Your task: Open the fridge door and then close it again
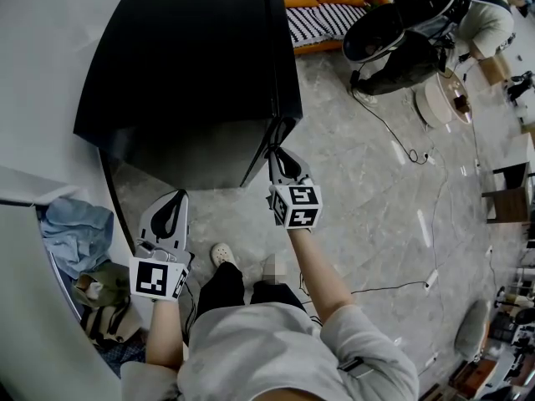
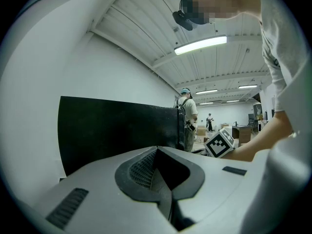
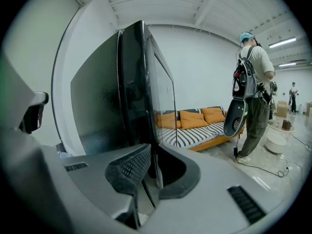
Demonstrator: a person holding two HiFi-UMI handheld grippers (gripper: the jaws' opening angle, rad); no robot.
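The black fridge (image 1: 188, 57) stands in front of me, and I look down on its top. Its dark glossy door (image 3: 105, 101) faces me and looks shut or almost shut. My right gripper (image 1: 278, 150) is at the door's right front edge (image 3: 142, 91), near the top corner. Its fingers (image 3: 127, 165) are pressed together on that edge. My left gripper (image 1: 173, 210) hangs lower and to the left, in front of the door and apart from it. It is shut with nothing in it, and its closed fingers (image 2: 146, 172) point at the fridge (image 2: 117, 128).
A sofa bed (image 1: 322, 11) with orange cushions and a striped cover stands behind the fridge on the right. Black bags (image 1: 401, 36) and a round white device (image 1: 443, 98) lie further right, with cables (image 1: 393, 136) across the floor. Clothes (image 1: 79, 241) are heaped at my left. A person (image 3: 253, 91) stands nearby.
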